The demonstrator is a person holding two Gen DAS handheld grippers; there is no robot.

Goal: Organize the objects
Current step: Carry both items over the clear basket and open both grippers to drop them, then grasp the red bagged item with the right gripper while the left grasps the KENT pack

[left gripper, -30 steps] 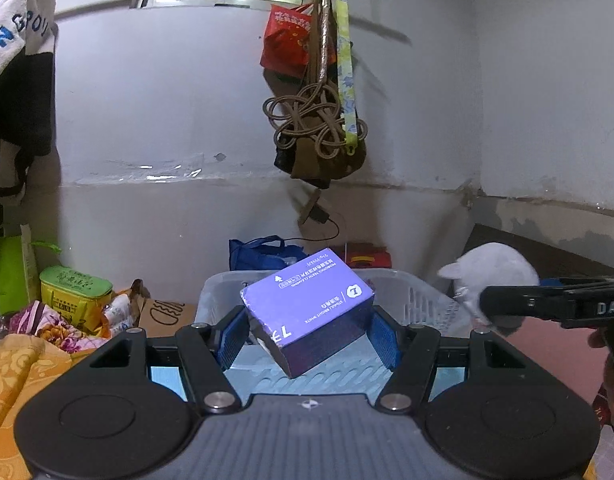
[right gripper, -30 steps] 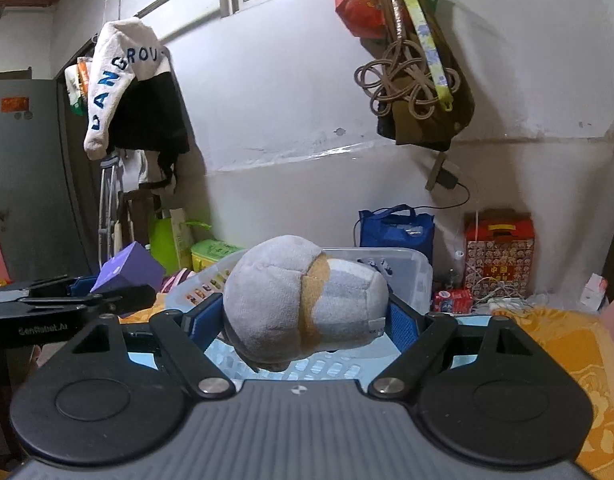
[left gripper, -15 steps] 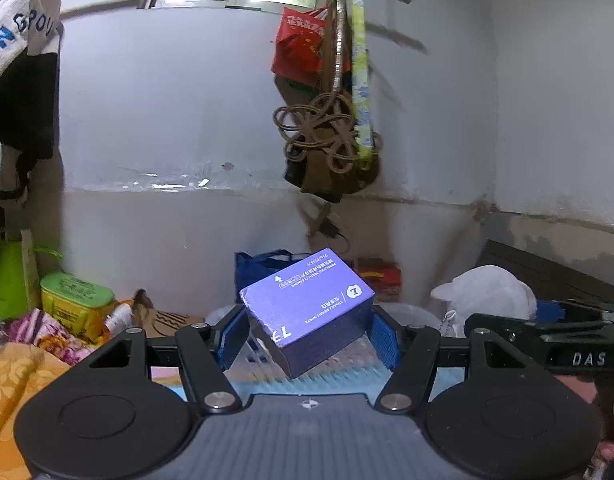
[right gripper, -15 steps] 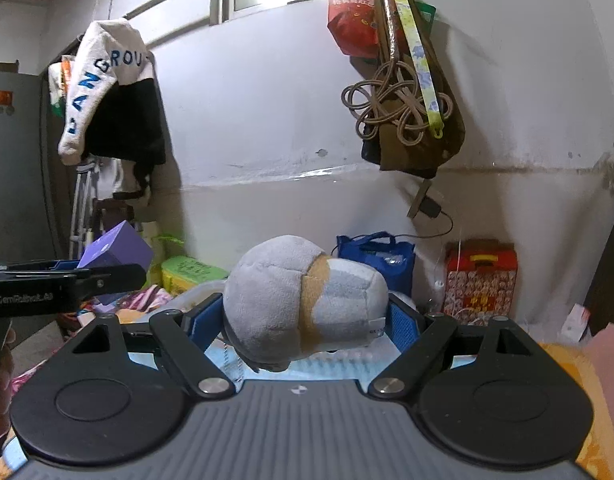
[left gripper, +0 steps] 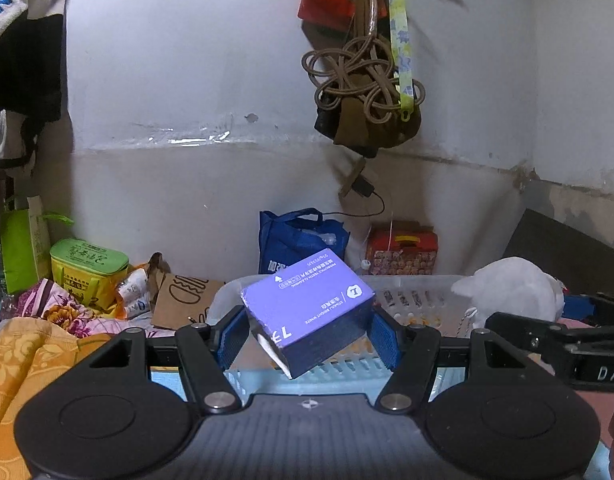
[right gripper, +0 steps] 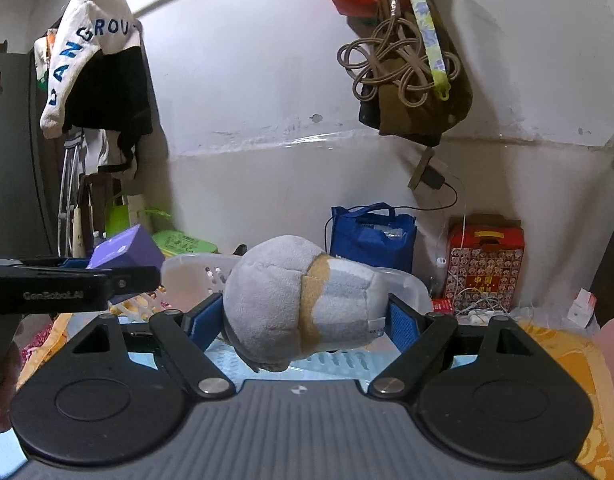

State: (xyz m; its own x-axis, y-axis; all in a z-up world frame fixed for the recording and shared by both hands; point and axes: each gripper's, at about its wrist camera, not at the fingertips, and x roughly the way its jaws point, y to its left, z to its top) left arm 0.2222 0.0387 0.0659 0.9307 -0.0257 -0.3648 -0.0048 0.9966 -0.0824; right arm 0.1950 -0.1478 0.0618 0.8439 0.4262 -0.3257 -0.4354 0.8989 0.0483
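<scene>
Cardboard, purple and printed in white, makes up the one box clamped tilted between the blue pads of the left hand-held gripper, above the pale slotted basket. The right hand-held gripper squeezes one soft toy, grey plush with a tan band, over the same basket. Each view shows the other hand-held gripper beside it, two in all, one item each.

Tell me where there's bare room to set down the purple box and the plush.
Bare slatted floor shows in the white basket, below the purple box and the plush toy. Left of the basket is crowded: paper bag, green tin, floral cloth.
</scene>
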